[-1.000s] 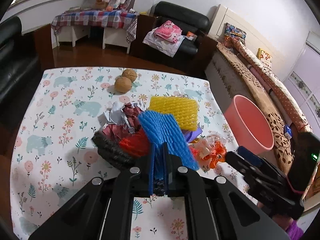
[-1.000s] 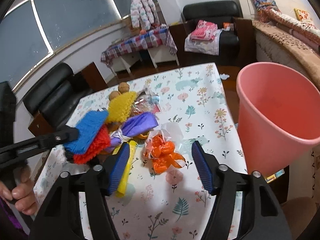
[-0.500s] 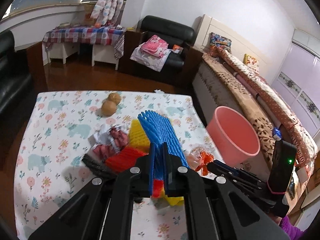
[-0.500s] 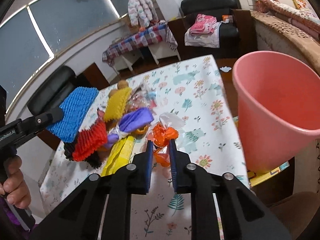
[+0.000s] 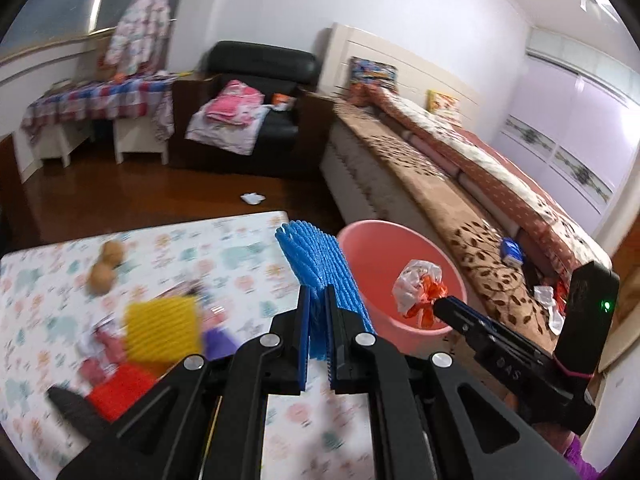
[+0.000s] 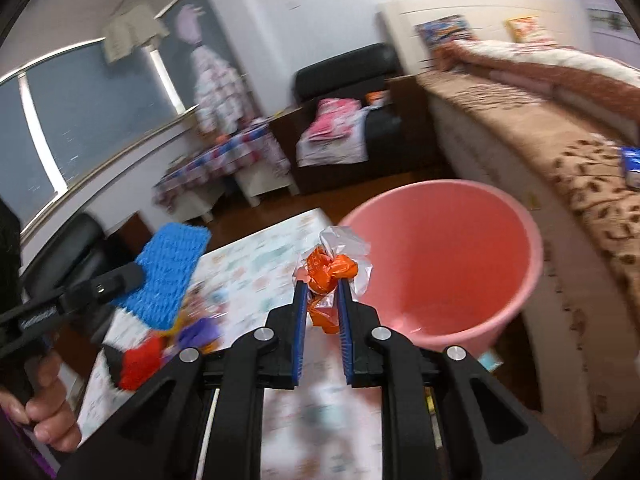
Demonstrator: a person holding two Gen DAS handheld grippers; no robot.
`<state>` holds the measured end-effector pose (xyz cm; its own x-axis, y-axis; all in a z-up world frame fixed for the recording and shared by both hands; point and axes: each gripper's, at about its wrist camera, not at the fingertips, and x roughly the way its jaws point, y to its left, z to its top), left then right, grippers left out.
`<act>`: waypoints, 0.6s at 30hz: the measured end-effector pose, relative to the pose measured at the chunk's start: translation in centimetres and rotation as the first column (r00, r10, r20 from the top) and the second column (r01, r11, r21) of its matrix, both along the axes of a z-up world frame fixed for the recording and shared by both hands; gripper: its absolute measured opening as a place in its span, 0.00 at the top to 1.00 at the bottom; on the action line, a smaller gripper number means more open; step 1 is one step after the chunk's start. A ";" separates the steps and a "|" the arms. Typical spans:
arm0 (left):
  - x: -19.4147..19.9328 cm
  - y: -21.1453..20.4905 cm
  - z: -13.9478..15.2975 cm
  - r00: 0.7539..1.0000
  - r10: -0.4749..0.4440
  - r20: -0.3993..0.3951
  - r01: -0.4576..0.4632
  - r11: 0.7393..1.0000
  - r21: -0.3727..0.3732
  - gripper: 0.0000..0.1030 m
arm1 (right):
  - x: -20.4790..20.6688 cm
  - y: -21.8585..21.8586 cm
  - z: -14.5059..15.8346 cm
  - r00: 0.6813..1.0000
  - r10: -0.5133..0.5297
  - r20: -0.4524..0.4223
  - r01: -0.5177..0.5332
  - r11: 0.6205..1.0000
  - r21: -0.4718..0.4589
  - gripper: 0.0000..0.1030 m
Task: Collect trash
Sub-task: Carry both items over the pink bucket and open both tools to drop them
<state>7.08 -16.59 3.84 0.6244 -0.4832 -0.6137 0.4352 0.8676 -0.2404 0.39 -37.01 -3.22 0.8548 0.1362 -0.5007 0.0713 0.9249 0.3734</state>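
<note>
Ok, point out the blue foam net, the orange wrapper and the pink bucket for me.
blue foam net [image 5: 320, 264], left wrist view, middle of its mesh above the fingers.
orange wrapper [image 6: 330, 270], right wrist view, crumpled orange top.
pink bucket [image 6: 460, 264], right wrist view, bare inner wall.

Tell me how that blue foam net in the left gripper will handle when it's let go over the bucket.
The blue foam net looks light and springy: it stands up from the left gripper without drooping. Its open mesh probably squashes easily, and it may drift or bounce off the pink bucket rim rather than drop straight.
</note>
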 end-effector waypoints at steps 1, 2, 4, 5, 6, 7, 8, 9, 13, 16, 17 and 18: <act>0.3 -1.2 0.0 1.000 -0.020 0.005 0.020 1.000 0.002 0.94 | -0.1 -0.8 0.0 1.000 -0.019 -0.001 0.019 1.000 0.001 0.85; 0.6 -2.4 0.0 0.999 -0.039 0.008 0.039 0.999 0.003 0.94 | 0.0 -1.7 -0.2 0.999 -0.040 -0.003 0.040 0.999 -0.001 0.85; 1.3 -4.7 -0.1 0.997 -0.071 0.010 0.071 0.997 0.007 0.94 | 0.2 -2.7 -0.5 0.997 -0.073 -0.013 0.073 0.997 -0.020 0.85; 1.7 -5.8 -0.3 0.997 -0.082 0.008 0.082 0.997 0.010 0.94 | 0.4 -3.3 -0.8 0.996 -0.089 -0.019 0.088 0.996 -0.030 0.85; 2.0 -6.8 -0.6 0.996 -0.093 0.007 0.093 0.996 0.014 0.94 | 0.5 -3.7 -1.0 0.995 -0.098 -0.026 0.098 0.995 -0.032 0.85; 2.4 -8.0 -0.9 0.995 -0.104 0.005 0.104 0.994 0.023 0.94 | 0.8 -4.2 -1.2 0.993 -0.111 -0.034 0.109 0.993 -0.033 0.85; 2.7 -9.1 -1.3 0.994 -0.114 0.004 0.113 0.993 0.035 0.94 | 0.9 -4.6 -1.5 0.992 -0.122 -0.042 0.121 0.992 -0.031 0.85; 3.1 -10.3 -1.8 0.992 -0.125 0.003 0.124 0.991 0.054 0.94 | 1.0 -5.0 -1.8 0.991 -0.129 -0.047 0.128 0.991 -0.030 0.85; 3.7 -13.1 -4.0 0.988 -0.155 -0.022 0.156 0.982 0.108 0.94 | 1.6 -5.7 -2.8 0.987 -0.146 -0.072 0.144 0.989 -0.036 0.85; 4.1 -14.2 -5.3 0.985 -0.163 -0.049 0.168 0.978 0.127 0.94 | 1.8 -5.8 -3.4 0.984 -0.156 -0.088 0.152 0.987 -0.046 0.85; 4.1 -14.5 -5.6 0.985 -0.166 -0.052 0.171 0.977 0.129 0.94 | 1.8 -5.9 -3.6 0.983 -0.155 -0.094 0.152 0.987 -0.044 0.85; 4.2 -14.9 -5.9 0.985 -0.167 -0.052 0.173 0.976 0.134 0.94 | 1.8 -6.0 -3.8 0.983 -0.153 -0.098 0.150 0.988 -0.040 0.85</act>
<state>11.31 -31.46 -2.06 0.5138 -0.4893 -0.7047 0.5716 0.8078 -0.1441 2.22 -43.04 -7.06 0.8095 -0.0085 -0.5871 0.2471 0.9120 0.3274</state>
